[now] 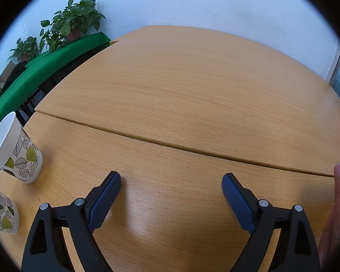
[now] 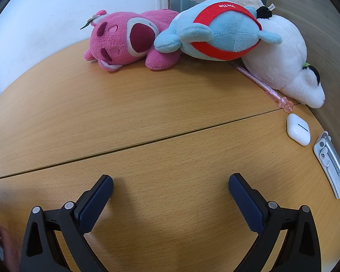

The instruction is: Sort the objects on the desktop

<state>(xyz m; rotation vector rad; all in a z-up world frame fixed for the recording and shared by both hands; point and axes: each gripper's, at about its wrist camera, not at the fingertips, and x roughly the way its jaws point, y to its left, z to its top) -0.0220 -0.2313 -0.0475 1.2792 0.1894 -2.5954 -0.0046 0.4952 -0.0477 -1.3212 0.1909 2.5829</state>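
Both tools low over the desk (image 1: 192, 86), neither carrying anything. My left gripper (image 1: 171, 181) has its fingers spread wide over bare wood; right gripper (image 2: 170, 182) likewise spread, nothing between the pads.

Left view: two leaf-print cups at the desk's left edge, far cup (image 1: 15, 149) upright, near cup (image 1: 2, 210) just beside it and half cut off. They look already grouped there, well apart from everything else. Plants (image 1: 72, 22) on a green bench behind, not part of the job.

Right view: plush pile at the far right corner. Pink bear (image 2: 127, 40) lies on its side, blue plush (image 2: 217, 31) leans on it, white plush (image 2: 283, 61) against the side wall, a beige one behind, mostly hidden. Pink pen (image 2: 260, 83) runs out from under the white plush, so pulling it may drag the toy. Earbud case (image 2: 298, 129) near the pen's tip, apart from it. Grey holder (image 2: 331, 163) flat by the right edge.

I judge sorting barely under way; small items on the right are the right tool's nearest picks, and its wide spread suits the case
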